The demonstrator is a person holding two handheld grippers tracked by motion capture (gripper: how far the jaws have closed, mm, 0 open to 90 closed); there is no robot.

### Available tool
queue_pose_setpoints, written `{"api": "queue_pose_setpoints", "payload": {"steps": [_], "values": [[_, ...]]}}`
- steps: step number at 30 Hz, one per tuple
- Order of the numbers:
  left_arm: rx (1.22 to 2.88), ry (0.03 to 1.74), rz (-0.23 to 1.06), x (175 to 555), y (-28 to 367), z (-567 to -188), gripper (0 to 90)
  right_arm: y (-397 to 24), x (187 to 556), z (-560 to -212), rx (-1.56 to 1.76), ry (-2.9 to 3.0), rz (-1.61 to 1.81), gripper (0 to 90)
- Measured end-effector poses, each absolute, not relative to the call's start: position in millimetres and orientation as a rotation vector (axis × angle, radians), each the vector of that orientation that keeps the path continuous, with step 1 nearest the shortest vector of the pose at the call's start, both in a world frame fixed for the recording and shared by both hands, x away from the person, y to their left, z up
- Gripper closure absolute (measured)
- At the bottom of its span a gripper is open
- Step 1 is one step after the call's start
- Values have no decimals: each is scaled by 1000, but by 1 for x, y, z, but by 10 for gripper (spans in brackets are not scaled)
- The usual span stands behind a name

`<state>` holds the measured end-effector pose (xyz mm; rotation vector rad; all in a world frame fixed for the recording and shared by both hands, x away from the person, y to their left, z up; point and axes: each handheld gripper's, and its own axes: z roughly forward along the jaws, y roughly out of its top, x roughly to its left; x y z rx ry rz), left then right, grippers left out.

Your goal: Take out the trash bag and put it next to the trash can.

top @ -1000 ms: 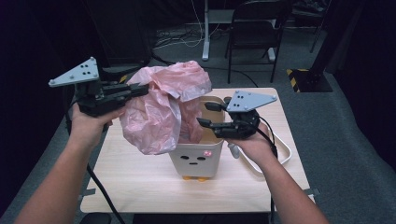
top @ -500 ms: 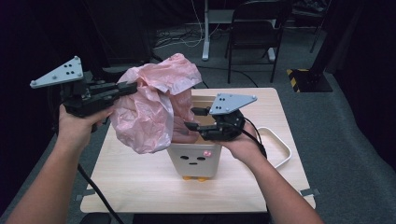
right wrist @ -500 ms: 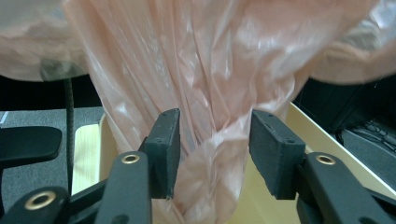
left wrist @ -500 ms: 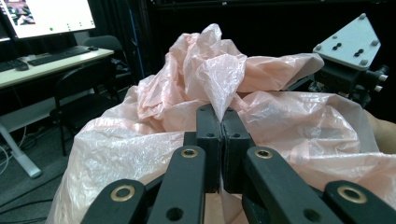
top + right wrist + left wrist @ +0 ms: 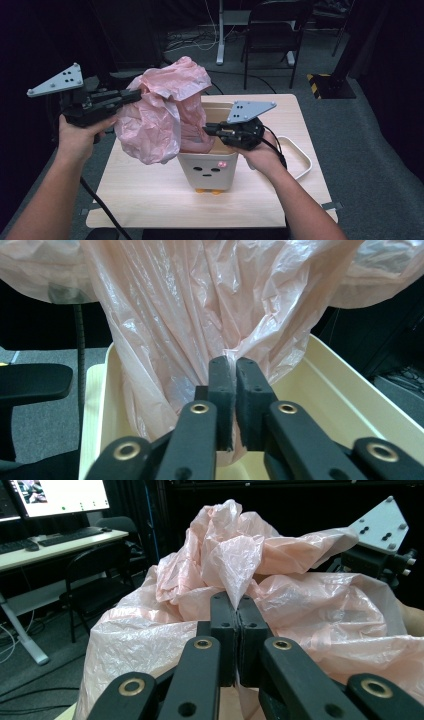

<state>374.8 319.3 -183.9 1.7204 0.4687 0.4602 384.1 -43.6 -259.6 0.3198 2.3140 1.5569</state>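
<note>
Pink bag (image 5: 160, 115), unlabelled, is clamped by left gripper (image 5: 134, 95) and just-closed right gripper (image 5: 207, 130) over face-printed bin (image 5: 210, 172).

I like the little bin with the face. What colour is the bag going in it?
The plastic bag is pale pink, clearest in the left gripper view.

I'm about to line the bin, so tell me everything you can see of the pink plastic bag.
The pink plastic bag is thin, translucent, crinkled film, bunched and billowed in the air over the cream bin, its lower part hanging into the bin's mouth. The left hand-held gripper is shut on a fold of its upper part; the right hand-held gripper has just closed on film low at the bin's opening.
</note>
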Motion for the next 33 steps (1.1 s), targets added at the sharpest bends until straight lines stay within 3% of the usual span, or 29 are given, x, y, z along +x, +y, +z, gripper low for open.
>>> {"api": "queue_pose_setpoints", "payload": {"steps": [15,33], "values": [[1742,520,459,372,334,-200,885,-54,377,-232,284,2194,1645,887],[1702,574,537,350,363,-193,885,-27,371,-190,120,2141,1722,889]]}}
